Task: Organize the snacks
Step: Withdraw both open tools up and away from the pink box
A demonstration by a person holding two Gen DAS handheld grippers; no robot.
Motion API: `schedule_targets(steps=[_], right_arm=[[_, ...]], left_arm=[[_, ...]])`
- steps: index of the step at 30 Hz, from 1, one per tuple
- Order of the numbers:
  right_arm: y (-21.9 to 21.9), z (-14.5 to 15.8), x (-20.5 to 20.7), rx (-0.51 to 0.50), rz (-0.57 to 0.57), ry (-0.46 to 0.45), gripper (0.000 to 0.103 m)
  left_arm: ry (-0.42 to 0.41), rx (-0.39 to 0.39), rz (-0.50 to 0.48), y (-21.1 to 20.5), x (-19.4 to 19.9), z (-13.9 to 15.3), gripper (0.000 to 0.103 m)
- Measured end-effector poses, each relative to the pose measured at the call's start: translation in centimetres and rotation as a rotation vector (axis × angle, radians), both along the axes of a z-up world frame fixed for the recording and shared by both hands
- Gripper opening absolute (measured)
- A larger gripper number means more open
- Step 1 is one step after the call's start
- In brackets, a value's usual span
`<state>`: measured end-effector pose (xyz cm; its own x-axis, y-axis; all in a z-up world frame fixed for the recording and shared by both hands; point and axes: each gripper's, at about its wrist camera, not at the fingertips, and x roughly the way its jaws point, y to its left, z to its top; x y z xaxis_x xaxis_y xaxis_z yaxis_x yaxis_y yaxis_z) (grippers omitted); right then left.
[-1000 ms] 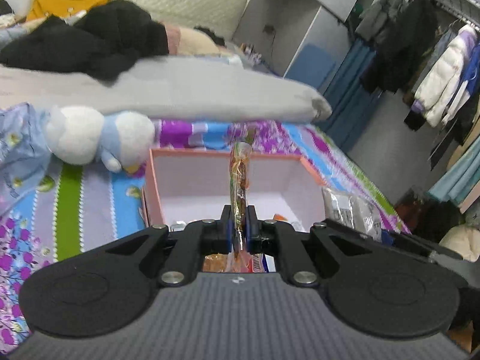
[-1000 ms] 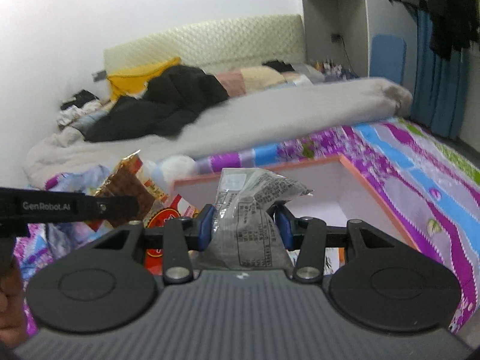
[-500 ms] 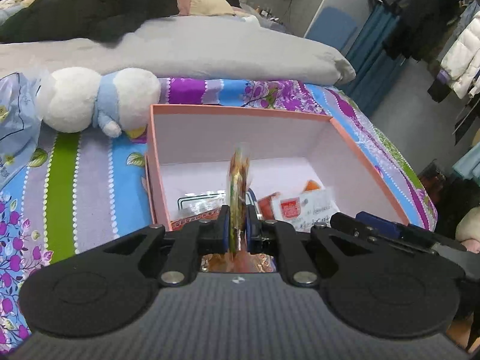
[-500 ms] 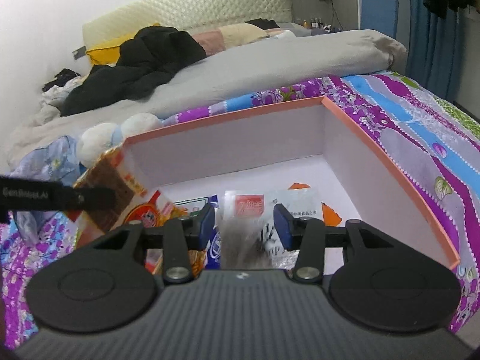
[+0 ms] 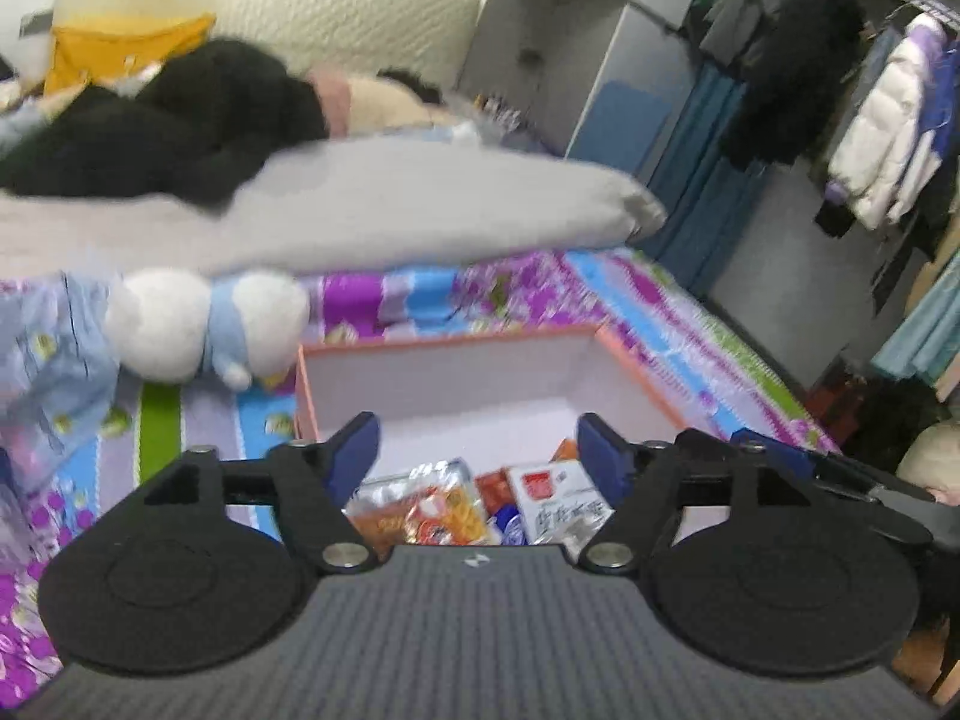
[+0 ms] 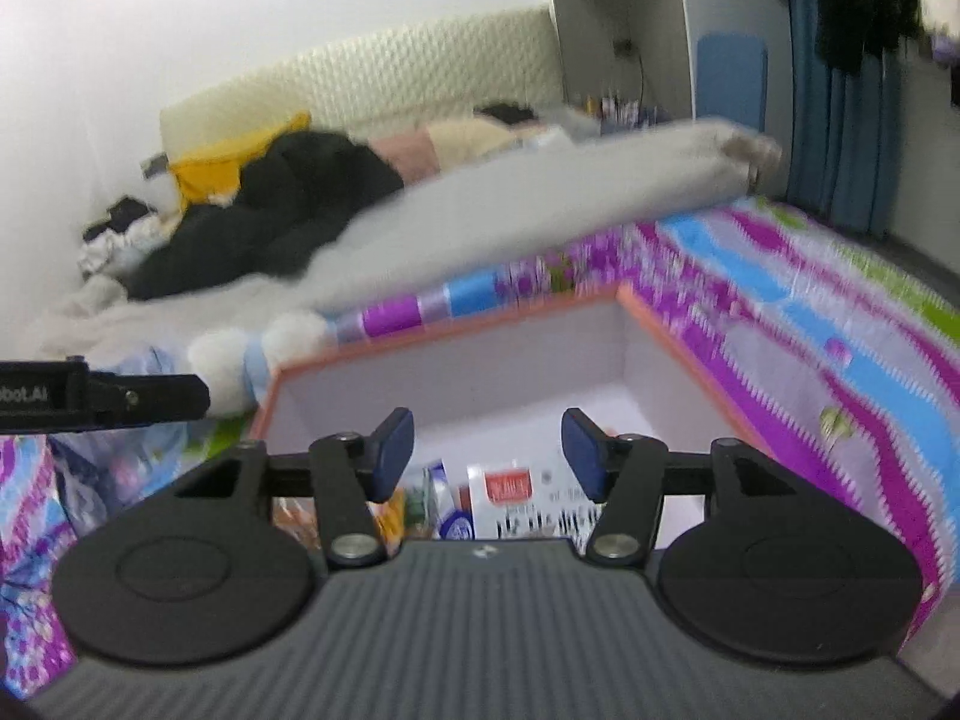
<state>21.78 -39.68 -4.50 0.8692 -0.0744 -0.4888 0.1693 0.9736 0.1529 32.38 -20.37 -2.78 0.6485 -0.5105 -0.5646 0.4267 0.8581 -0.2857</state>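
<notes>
An orange-rimmed box (image 5: 456,341) with white inner walls sits on the patterned bedspread; its rim (image 6: 444,329) shows in the right wrist view too. Several snack packets lie inside: an orange foil packet (image 5: 420,507) and a white packet with a red label (image 5: 561,498), also seen as the white packet (image 6: 519,495). My left gripper (image 5: 477,450) hangs above the box's near end, its jaws opening wide with nothing between them. My right gripper (image 6: 487,453) is over the box as well, jaws opening and empty. The left gripper's arm (image 6: 102,399) reaches in at the left.
A white and blue plush toy (image 5: 204,324) lies left of the box beside a pale blue plastic bag (image 5: 54,336). A grey duvet (image 5: 336,210) and dark clothes (image 5: 156,120) cover the bed behind. Hanging coats (image 5: 870,108) and a cabinet (image 5: 570,48) stand at the right.
The left gripper let go of the thin orange packet, which now lies in the box. The right gripper released the grey packet into the box. Both have lifted and opened.
</notes>
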Motion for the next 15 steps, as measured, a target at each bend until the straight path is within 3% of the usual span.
schedule_targets(steps=[1, 7, 15], right_arm=[[0.3, 1.0, -0.5, -0.012, -0.003, -0.022, 0.057], [1.7, 5.8, -4.1, -0.023, -0.014, -0.132, 0.057], [3.9, 8.4, -8.8, -0.025, -0.031, -0.203, 0.057]], left_arm=[[-0.018, -0.001, -0.003, 0.2, -0.6, 1.0, 0.089], [-0.105, -0.025, 0.001, 2.1, -4.1, 5.4, 0.095], [-0.162, -0.015, -0.009, 5.2, -9.4, 8.5, 0.102]])
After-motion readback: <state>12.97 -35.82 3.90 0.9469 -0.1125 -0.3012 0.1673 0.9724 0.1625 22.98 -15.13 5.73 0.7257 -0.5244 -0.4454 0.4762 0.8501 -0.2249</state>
